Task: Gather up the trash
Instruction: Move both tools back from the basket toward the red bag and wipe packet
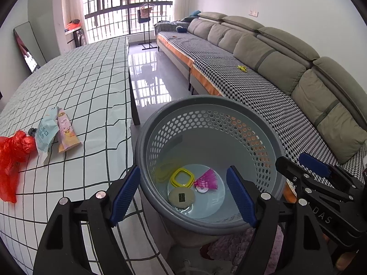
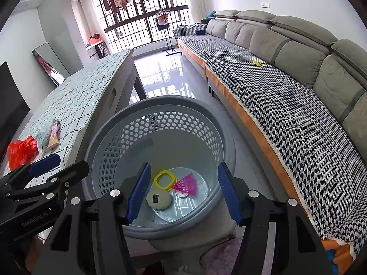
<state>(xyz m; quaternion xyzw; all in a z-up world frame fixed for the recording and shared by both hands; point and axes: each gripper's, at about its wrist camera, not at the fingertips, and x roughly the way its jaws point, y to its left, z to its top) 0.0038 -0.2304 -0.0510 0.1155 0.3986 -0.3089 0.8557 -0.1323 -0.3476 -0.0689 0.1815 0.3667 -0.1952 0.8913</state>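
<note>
Trash already collected lies at the bottom of a grey perforated basket [image 1: 160, 137]: a yellow square ring [image 1: 182, 178], a pink shuttlecock [image 1: 207, 180] at its 3 o'clock, touching or nearly so, and a pale round disc [image 1: 181, 198] at the ring's 6 o'clock. A small round cap [image 1: 201, 190] sits just under the shuttlecock. The basket stands on the floor between a table [image 1: 91, 87] with a checked cloth and a long grey sofa [image 1: 286, 52] with a houndstooth cover.

More trash waits on the table, at roughly 9 o'clock from the basket in the left wrist view — a crumpled red plastic bag [image 1: 12, 158], a light-blue wipes packet [image 1: 47, 133] and a pink-and-tan snack pouch [image 1: 66, 133], lying touching one another. A small dark cap pokes out between bag and packet.

Left gripper [image 1: 183, 197] hangs over the basket's near rim with its blue pads spread wide, nothing between them but the view into the basket. Right gripper [image 2: 183, 194] is likewise spread and empty, above the same rim. Each shows in the other's camera — the right at 3 o'clock, the left at 9 o'clock.

A small yellow object [image 1: 242, 68] rests on the sofa seat, well apart from the basket.
</note>
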